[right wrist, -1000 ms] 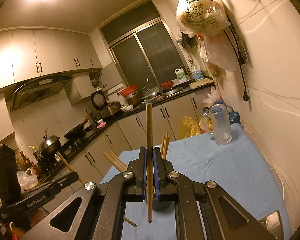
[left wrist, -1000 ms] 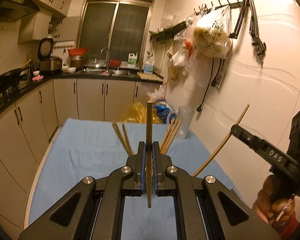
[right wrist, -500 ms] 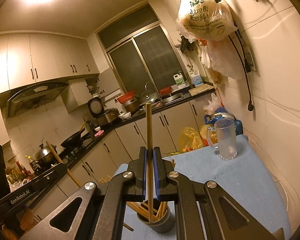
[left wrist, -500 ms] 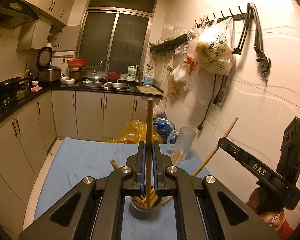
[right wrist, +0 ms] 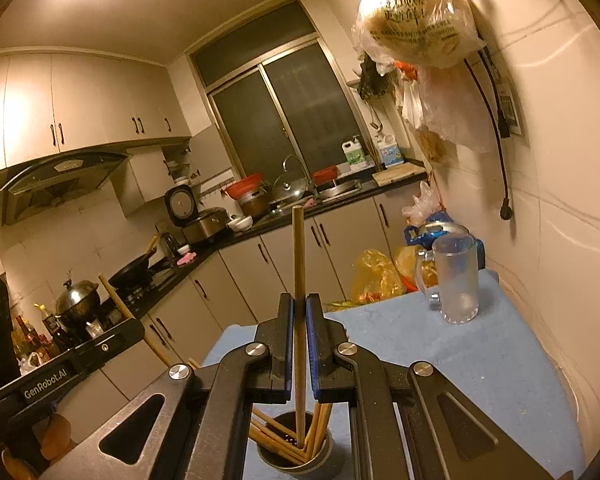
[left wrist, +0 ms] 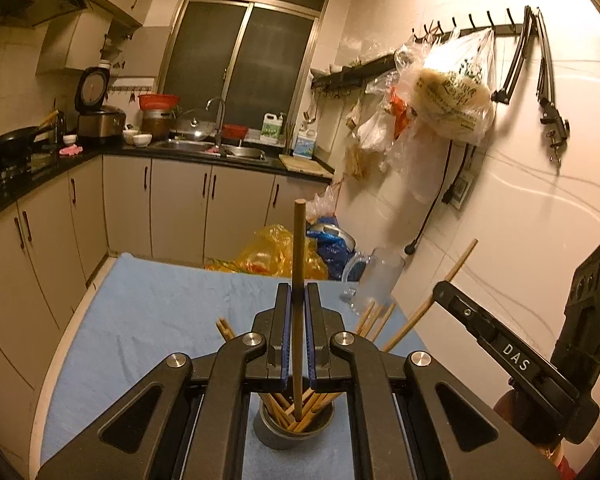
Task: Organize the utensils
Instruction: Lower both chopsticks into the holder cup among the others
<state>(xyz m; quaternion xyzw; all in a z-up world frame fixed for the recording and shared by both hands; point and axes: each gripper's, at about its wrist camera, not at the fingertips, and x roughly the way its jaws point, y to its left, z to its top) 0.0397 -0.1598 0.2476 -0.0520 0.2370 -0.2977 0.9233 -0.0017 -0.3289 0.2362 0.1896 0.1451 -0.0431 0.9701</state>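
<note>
At the centre of the left wrist view the left gripper clamps one upright chopstick, its lower tip over the mouth of a grey cup at the bottom of the frame, full of leaning chopsticks. The right gripper likewise pinches a second chopstick over the same cup. The cup stands on a blue tablecloth; a clear mug stands upright at the right, near the wall
</note>
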